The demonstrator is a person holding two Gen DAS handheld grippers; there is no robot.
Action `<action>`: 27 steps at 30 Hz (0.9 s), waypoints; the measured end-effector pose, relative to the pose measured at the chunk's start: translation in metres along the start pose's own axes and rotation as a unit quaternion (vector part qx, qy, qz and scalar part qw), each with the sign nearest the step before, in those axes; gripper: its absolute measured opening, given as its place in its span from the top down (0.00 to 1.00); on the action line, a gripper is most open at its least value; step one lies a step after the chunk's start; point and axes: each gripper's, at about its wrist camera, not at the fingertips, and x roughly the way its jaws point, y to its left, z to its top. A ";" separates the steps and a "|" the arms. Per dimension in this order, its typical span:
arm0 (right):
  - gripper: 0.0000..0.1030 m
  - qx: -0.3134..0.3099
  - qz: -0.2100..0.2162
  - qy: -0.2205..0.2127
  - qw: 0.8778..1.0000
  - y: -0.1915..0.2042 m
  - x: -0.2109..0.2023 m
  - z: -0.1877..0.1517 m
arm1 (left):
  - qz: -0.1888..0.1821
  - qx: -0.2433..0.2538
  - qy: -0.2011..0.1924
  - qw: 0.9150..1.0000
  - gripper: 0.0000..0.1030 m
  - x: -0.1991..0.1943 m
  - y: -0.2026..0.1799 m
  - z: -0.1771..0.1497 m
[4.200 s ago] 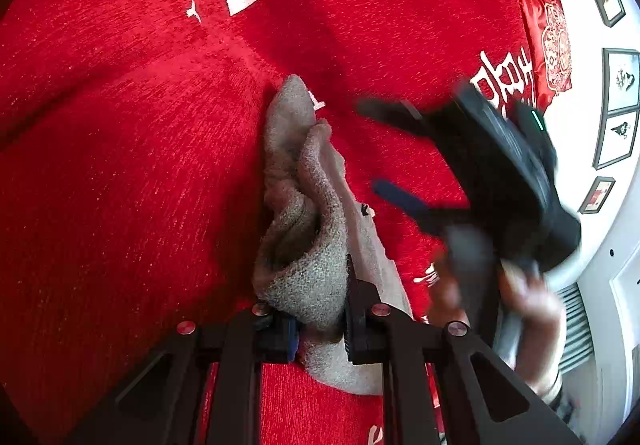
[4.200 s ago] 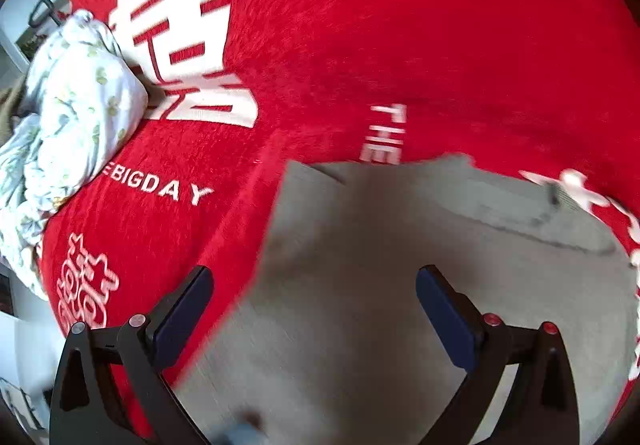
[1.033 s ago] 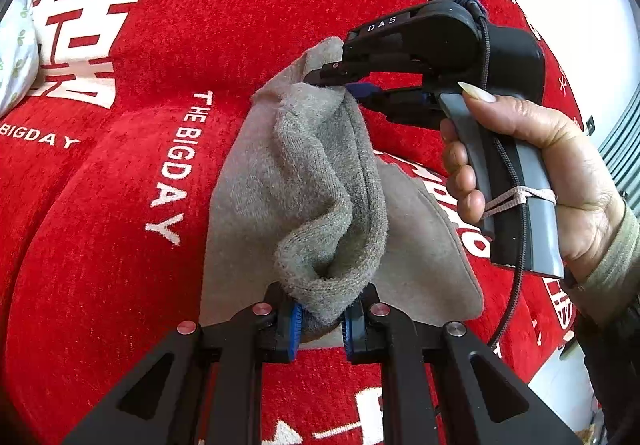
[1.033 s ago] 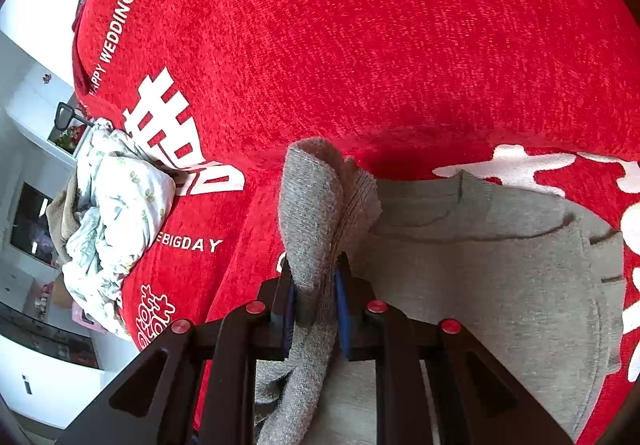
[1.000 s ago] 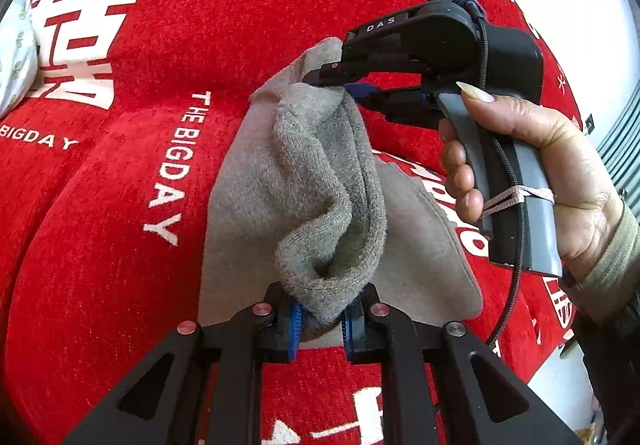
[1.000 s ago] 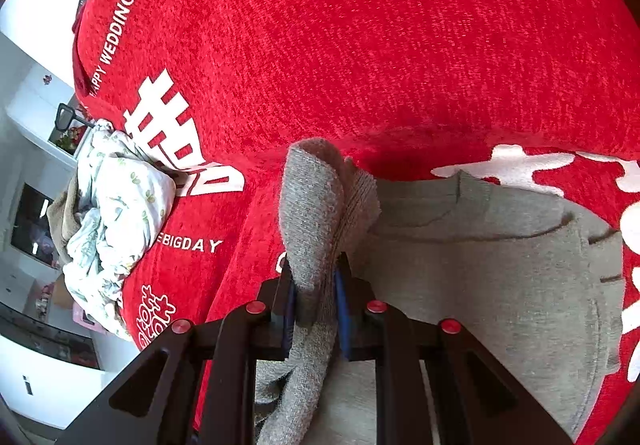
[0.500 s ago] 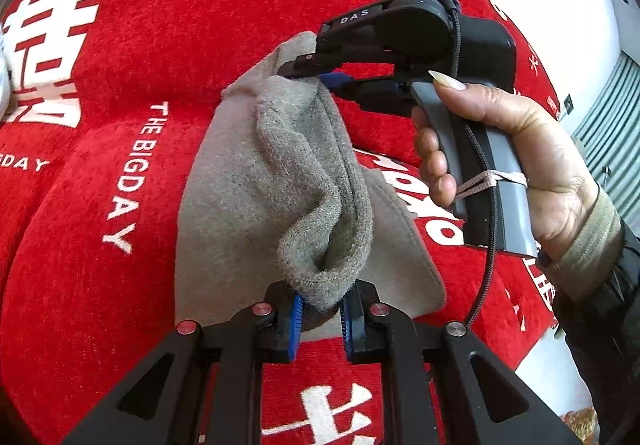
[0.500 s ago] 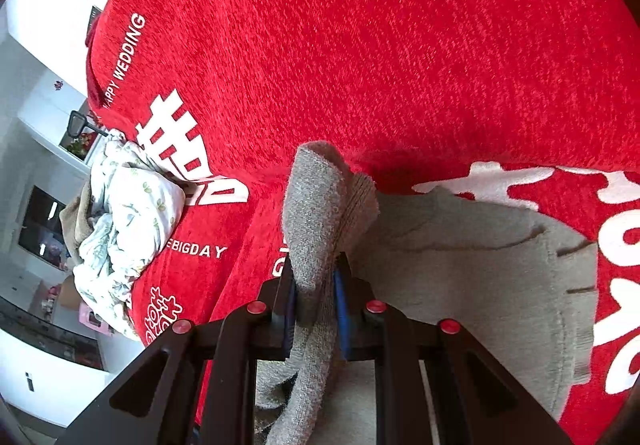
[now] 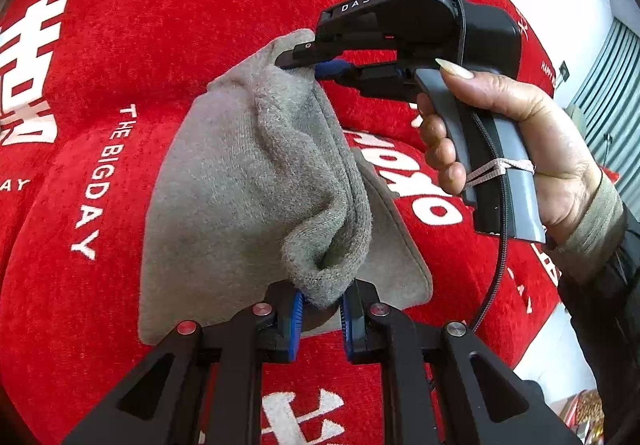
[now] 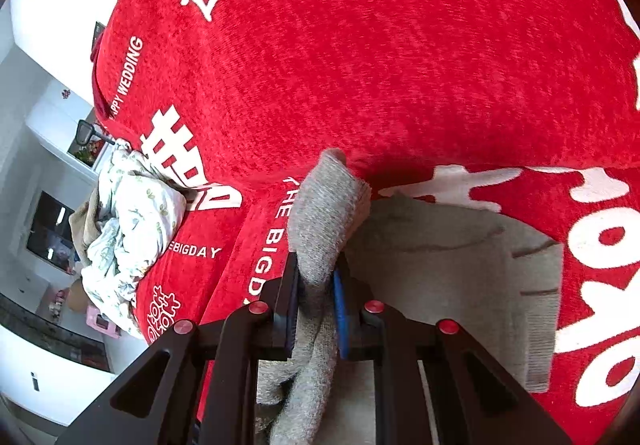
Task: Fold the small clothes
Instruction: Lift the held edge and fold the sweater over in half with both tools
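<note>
A small grey knit garment (image 9: 244, 181) lies partly on the red bed cover (image 9: 168, 29). My left gripper (image 9: 319, 310) is shut on a bunched edge of it at the near end. My right gripper (image 9: 316, 63), held in a hand, is shut on the far edge, and that edge is lifted. In the right wrist view my right gripper (image 10: 316, 301) pinches a grey fold (image 10: 324, 217) that stands up between the pads; the flat rest of the garment (image 10: 472, 277) spreads to the right on the cover.
The red cover (image 10: 400, 65) carries white characters and lettering. A crumpled white floral cloth (image 10: 132, 221) lies at the bed's left edge. Floor and furniture show beyond that edge.
Both grippers have lifted the held side of the garment a little higher and carried it across. Both grips are unchanged.
</note>
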 end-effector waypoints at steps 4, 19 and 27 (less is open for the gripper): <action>0.84 0.010 0.003 -0.004 1.000 -0.015 -0.006 -0.002 | 0.006 0.014 0.012 1.000 0.84 0.012 -0.011 0.000; 0.86 0.053 0.013 -0.001 0.998 -0.062 0.001 -0.013 | 0.017 0.018 0.044 0.999 0.84 0.048 -0.022 0.001; 0.87 0.079 0.048 -0.015 0.996 -0.079 0.000 -0.016 | 0.013 0.025 0.038 0.999 0.84 0.047 -0.029 0.007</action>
